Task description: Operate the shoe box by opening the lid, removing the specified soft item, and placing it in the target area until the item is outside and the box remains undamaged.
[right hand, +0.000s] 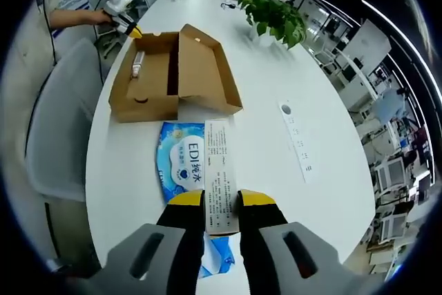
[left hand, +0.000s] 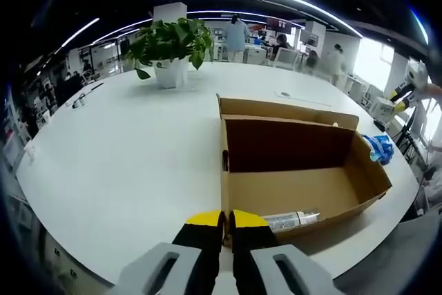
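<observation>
Left gripper view: the shoe box (left hand: 297,170) lies open on the white table (left hand: 124,157), lid folded back on its far side; a tube (left hand: 291,221) rests inside along the near wall. The left gripper (left hand: 226,220) has its jaws nearly together at the box's near rim, nothing visibly between them. A potted plant (left hand: 169,46) stands far left.

Right gripper view: the right gripper (right hand: 221,202) is clamped on the wet-wipe pack (right hand: 190,170), which lies outside the box on the table. Its long axis runs from the jaws toward the box, far end just beside the box wall. A white strip (right hand: 298,139) lies right.
</observation>
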`<state>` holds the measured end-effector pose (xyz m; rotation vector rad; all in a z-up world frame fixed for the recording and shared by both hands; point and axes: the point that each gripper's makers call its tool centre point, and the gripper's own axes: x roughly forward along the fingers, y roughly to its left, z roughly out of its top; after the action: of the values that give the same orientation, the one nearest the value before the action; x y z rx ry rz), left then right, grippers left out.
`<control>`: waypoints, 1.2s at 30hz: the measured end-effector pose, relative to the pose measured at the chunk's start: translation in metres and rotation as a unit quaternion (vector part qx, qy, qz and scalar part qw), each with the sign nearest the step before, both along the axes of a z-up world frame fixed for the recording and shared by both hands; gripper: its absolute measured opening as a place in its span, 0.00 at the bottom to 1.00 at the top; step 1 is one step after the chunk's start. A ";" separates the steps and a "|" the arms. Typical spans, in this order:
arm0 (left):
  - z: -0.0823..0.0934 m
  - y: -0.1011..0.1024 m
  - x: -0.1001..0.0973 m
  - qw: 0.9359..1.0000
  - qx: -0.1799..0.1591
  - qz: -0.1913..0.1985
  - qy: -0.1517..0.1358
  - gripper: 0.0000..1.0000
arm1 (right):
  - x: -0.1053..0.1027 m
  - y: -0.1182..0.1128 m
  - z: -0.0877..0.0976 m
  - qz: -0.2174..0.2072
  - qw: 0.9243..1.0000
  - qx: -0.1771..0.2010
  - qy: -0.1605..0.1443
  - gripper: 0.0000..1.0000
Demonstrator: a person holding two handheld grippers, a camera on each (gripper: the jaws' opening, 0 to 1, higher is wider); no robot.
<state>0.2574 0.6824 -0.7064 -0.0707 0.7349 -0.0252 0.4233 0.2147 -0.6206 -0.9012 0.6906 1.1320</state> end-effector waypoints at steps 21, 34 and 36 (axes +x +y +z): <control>-0.003 0.000 0.001 1.000 0.004 0.004 0.021 0.03 | 0.043 -0.044 -0.066 -0.003 0.999 -0.042 0.034 0.16; -0.003 -0.001 0.000 0.999 0.007 0.004 0.034 0.03 | 0.041 -0.088 -0.105 0.016 0.994 -0.097 0.045 0.16; -0.003 -0.001 0.000 0.999 0.006 0.004 0.035 0.03 | 0.040 -0.094 -0.109 0.012 0.994 -0.099 0.048 0.16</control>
<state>0.2571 0.6813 -0.7097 -0.0629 0.8052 -0.0096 0.4637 0.1210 -0.7295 -1.0294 0.8838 1.1481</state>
